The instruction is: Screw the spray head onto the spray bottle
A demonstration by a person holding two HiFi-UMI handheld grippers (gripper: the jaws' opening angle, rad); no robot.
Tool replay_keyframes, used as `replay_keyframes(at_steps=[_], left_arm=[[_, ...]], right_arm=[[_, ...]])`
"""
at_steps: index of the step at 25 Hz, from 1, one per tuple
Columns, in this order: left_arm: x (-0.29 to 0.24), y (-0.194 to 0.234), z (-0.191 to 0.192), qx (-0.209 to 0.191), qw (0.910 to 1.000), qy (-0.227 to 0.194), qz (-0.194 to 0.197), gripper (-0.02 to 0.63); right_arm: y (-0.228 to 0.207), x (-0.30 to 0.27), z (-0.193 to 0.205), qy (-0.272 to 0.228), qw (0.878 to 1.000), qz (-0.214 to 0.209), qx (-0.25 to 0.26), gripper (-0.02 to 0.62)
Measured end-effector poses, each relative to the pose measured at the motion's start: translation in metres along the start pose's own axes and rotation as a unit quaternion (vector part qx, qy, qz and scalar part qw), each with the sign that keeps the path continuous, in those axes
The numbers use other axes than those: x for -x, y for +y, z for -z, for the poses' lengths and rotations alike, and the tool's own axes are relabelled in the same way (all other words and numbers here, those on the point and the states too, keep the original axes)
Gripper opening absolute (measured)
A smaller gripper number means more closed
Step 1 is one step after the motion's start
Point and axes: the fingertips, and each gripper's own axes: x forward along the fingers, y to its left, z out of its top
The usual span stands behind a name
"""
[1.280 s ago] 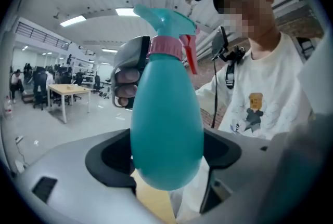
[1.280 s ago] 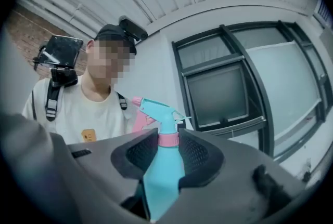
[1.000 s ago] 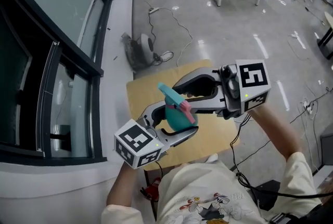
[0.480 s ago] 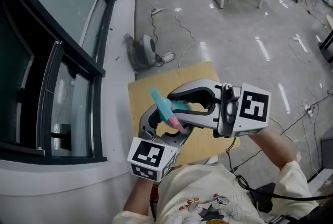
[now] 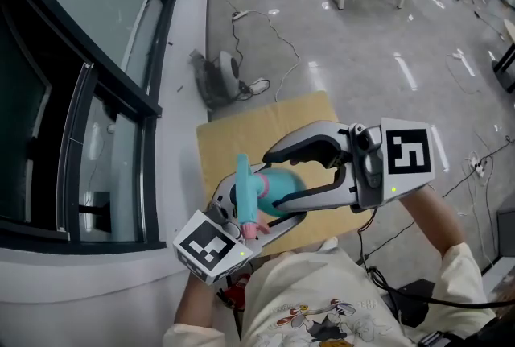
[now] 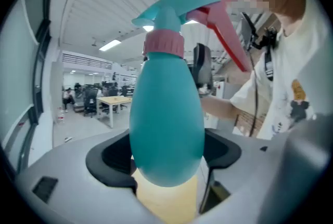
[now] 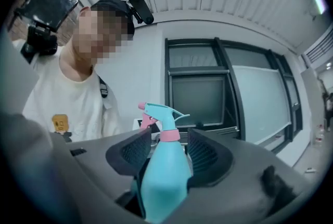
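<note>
The tan table (image 5: 229,136) is mostly covered in the head view by the two tools and the person (image 5: 322,313); only its far edge and left side show. The hands themselves are hidden behind the marker cubes. The left hand-held gripper (image 5: 269,207) reaches in from lower left and the right hand-held gripper (image 5: 272,180) from the right. Their jaws overlap, so the body of the spray bottle (image 5: 283,180) shows only as a teal patch between them, its base hidden.

In the left gripper view the bottle fills the middle and blocks most of what lies behind it. That gripper's jaws stand wide and clamp the fat lower body, holding it in the air above the table. In the right gripper view the bottle's lower part is cut off by the tool's own body. There the jaws have just been opening, and their pads (image 7: 204,156) flank the neck without pressing on it.

The bottle is smooth, opaque teal and egg-shaped. The teal spray head (image 6: 179,7) sits on its neck over a pink collar (image 6: 164,43), with the pink trigger (image 6: 226,36) and nozzle turned toward the person. How tightly the collar is threaded cannot be made out
</note>
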Motion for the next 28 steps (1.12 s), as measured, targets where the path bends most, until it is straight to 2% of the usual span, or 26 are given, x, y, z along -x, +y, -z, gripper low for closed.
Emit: replay_keyframes(at_steps=[2, 4, 6, 8, 10, 11, 14, 17, 21, 24, 25, 26, 28], left_arm=[[0.007, -0.019, 0.002, -0.022, 0.9973, 0.011, 0.07, 0.402], [0.011, -0.036, 0.004, -0.034, 0.9904, 0.036, 0.129, 0.402], [0.012, -0.05, 0.008, -0.044, 0.9817, 0.065, 0.174, 0.402], [0.009, -0.059, 0.012, -0.061, 0.9738, 0.092, 0.199, 0.402], [0.004, -0.062, 0.015, -0.075, 0.9708, 0.113, 0.198, 0.402], [0.001, -0.061, 0.013, -0.075, 0.972, 0.118, 0.189, 0.402], [-0.004, -0.054, 0.008, -0.047, 0.9808, 0.121, 0.145, 0.403], [-0.003, -0.054, 0.006, -0.02, 0.985, 0.126, 0.116, 0.402], [0.001, -0.041, 0.008, -0.049, 0.9859, 0.145, 0.067, 0.403], [0.004, -0.039, 0.013, -0.063, 0.9837, 0.156, 0.064, 0.403], [0.004, -0.041, 0.013, -0.065, 0.9831, 0.156, 0.07, 0.403], [0.005, -0.043, 0.012, -0.065, 0.9827, 0.155, 0.078, 0.403], [0.007, -0.048, 0.011, -0.066, 0.9815, 0.151, 0.097, 0.403]], right_arm=[[0.011, -0.003, 0.0, 0.022, 0.998, -0.061, -0.005, 0.204], [0.025, -0.004, -0.003, 0.036, 0.991, -0.13, -0.012, 0.204], [0.039, -0.002, -0.01, 0.031, 0.982, -0.186, -0.023, 0.204], [0.047, 0.001, -0.015, 0.027, 0.975, -0.22, -0.027, 0.204], [0.051, 0.002, -0.015, 0.038, 0.97, -0.239, -0.02, 0.204], [0.052, 0.002, -0.014, 0.044, 0.969, -0.242, -0.015, 0.202], [0.05, 0.0, -0.015, 0.038, 0.972, -0.232, -0.014, 0.187], [0.049, 0.001, -0.017, 0.02, 0.972, -0.231, -0.025, 0.187], [0.048, 0.0, -0.017, 0.025, 0.975, -0.222, -0.007, 0.19], [0.047, -0.001, -0.012, 0.036, 0.975, -0.218, 0.003, 0.19], [0.047, -0.001, -0.012, 0.035, 0.975, -0.218, 0.003, 0.185], [0.046, -0.001, -0.012, 0.033, 0.975, -0.22, 0.002, 0.144], [0.047, 0.001, -0.015, 0.026, 0.973, -0.229, 0.0, 0.142]])
